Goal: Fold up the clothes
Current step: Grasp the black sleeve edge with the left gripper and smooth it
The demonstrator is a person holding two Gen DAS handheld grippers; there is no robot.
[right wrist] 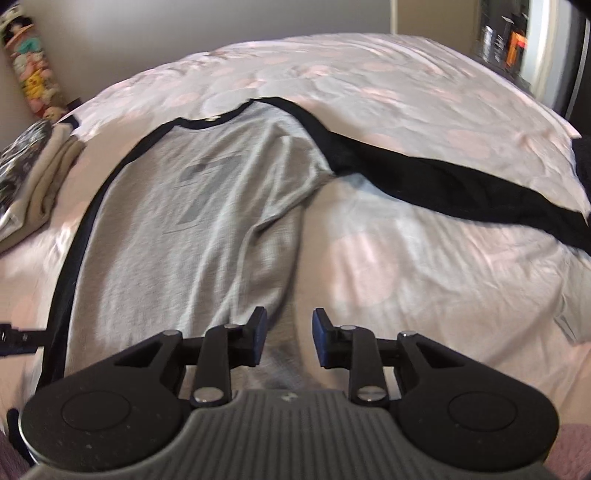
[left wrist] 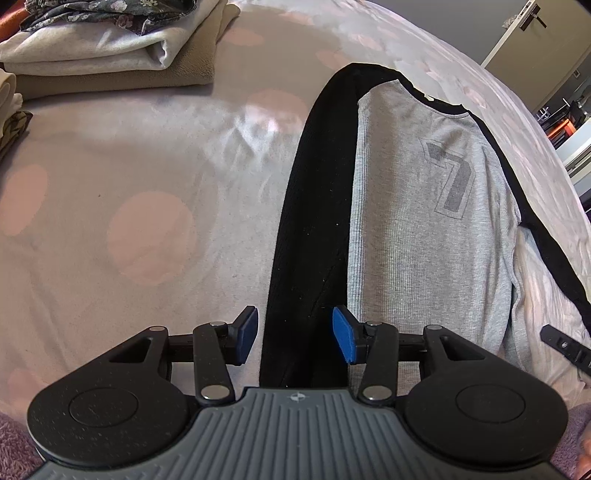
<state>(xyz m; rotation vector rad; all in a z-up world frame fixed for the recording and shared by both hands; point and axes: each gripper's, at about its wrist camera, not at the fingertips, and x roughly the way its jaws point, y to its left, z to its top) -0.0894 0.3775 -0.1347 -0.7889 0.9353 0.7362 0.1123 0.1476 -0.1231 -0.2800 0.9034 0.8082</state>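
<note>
One grey shirt point(left wrist: 424, 206) with black sleeves is laid flat on a bed point(left wrist: 147, 166), filling the centre and right of the left wrist frame. One printed numeral 7 point(left wrist: 448, 177) is seen on its chest. Two sleeves are counted: one black sleeve point(left wrist: 310, 221) is folded straight down along the shirt's left edge in the left wrist frame; the other sleeve point(right wrist: 461, 181) is stretched away toward the right edge of the right wrist frame, over the bedcover.

One left claw point(left wrist: 295, 336) is seen at lower centre of its frame, spread, its two blue pads point(left wrist: 343, 338) standing on either side of the folded black sleeve; whether the pads touch the cloth cannot be told. One right claw point(right wrist: 290, 339) is seen at lower centre of its frame, spread, above the shirt's lower right hem; nothing is pinched. The right wrist frame is blurred.

One stack of folded clothes point(left wrist: 110, 48) is noted at upper left of the left wrist frame, with a floral piece on top. The bedcover is pale with pink spots. One door point(left wrist: 532, 29) is seen at upper right.
</note>
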